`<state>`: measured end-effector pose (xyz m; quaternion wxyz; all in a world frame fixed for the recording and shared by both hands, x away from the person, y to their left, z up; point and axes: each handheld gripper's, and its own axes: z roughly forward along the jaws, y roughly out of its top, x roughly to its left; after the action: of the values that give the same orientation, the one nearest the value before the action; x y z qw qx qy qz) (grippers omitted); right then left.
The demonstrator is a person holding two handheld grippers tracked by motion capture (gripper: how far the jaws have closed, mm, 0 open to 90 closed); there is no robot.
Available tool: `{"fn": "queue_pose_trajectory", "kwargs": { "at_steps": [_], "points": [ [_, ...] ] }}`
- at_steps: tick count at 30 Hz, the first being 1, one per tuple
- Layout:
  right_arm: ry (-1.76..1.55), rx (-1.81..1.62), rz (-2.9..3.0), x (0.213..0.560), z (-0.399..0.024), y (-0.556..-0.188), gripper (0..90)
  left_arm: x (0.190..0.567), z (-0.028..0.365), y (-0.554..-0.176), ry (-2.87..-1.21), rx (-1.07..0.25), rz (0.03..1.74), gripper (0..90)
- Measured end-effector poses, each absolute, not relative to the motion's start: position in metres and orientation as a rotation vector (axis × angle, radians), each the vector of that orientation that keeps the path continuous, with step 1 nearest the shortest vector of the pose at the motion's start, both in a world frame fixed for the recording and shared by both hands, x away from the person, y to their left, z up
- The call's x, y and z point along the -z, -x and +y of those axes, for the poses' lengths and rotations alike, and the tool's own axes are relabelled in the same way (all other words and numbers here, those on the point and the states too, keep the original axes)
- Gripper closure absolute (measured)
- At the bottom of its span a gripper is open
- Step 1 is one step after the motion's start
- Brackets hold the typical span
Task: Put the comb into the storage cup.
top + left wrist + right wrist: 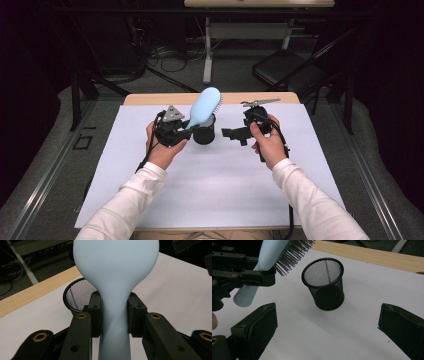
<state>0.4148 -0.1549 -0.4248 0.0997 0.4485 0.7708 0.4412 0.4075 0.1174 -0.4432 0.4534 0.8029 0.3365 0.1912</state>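
Observation:
A light blue hairbrush is held tilted above the table, bristle head up and away, with my left gripper shut on its narrow handle. The pads press the neck from both sides. A black mesh cup stands upright just behind and below the brush, its open rim beside the handle. My right gripper is to the right of the cup and points toward it, jaws wide open with nothing between them. From there the cup stands ahead, with the brush bristles up to its left.
A white sheet covers the table, with a wooden strip along the far edge. Beyond the table stand a black folding chair and a desk leg, with cables on the floor.

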Motion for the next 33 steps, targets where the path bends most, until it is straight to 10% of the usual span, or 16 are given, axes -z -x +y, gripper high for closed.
{"fn": "queue_pose_trajectory", "kwargs": {
  "at_steps": [33],
  "points": [
    [-1.425,-1.397,2.248,0.408,-0.149,-0.434,2.1,0.445,0.114,-0.406,-1.968,-0.482,0.828,69.5]
  ]
}}
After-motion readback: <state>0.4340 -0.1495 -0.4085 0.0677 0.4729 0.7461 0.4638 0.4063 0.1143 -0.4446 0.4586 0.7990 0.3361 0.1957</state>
